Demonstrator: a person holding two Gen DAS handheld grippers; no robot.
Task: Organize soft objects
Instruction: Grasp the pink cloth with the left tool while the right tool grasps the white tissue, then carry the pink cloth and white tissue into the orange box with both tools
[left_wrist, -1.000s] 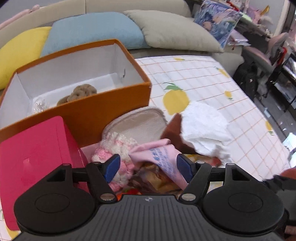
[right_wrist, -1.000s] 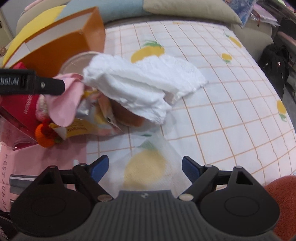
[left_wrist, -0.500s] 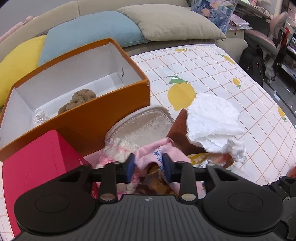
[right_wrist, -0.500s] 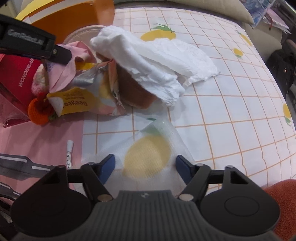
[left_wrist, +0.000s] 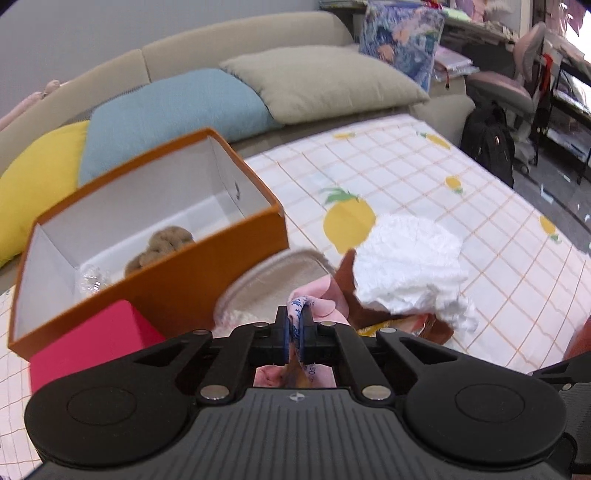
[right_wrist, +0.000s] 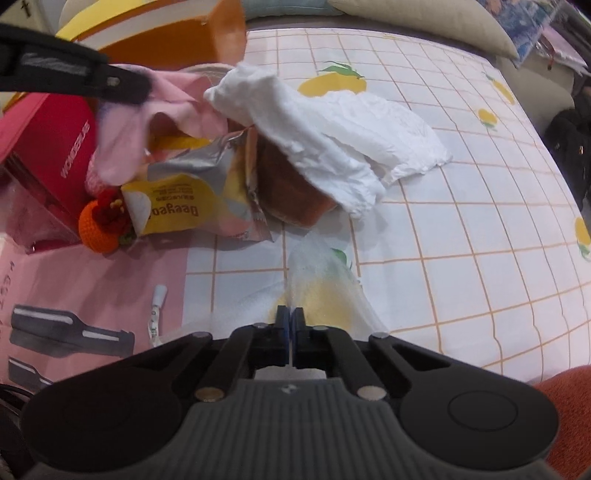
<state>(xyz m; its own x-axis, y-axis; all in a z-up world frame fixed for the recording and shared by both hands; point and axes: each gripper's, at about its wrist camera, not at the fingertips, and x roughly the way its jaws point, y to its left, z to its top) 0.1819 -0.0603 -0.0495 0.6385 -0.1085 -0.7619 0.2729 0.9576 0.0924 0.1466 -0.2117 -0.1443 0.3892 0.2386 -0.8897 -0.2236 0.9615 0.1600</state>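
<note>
A: Take the orange box as the marker. Where does the left gripper stand from it?

B: Just in front of the box's near wall, toward its right end. Its fingers have just been closing and are now pinched tight on a fold of the pink cloth, which bunches up past the fingertips.

A: So which way does that cloth have to go?

B: Up and to the left, over the near wall; the box's open top lies beyond and left of the fingers (a brown knotted thing already sits inside). That is my reading of the coming move.

A: And further right of the box?

B: The crumpled white cloth lies on the lemon-print sheet, draped over a brown thing, well to the right of the box.

A: The right gripper?

B: Farthest from the box, on the near side of the pile. Its fingers have also just been closing and now meet on a thin clear plastic bag, whose long axis runs away from the fingertips toward the white cloth. The left hand is clearly the nearer to the box.
</note>
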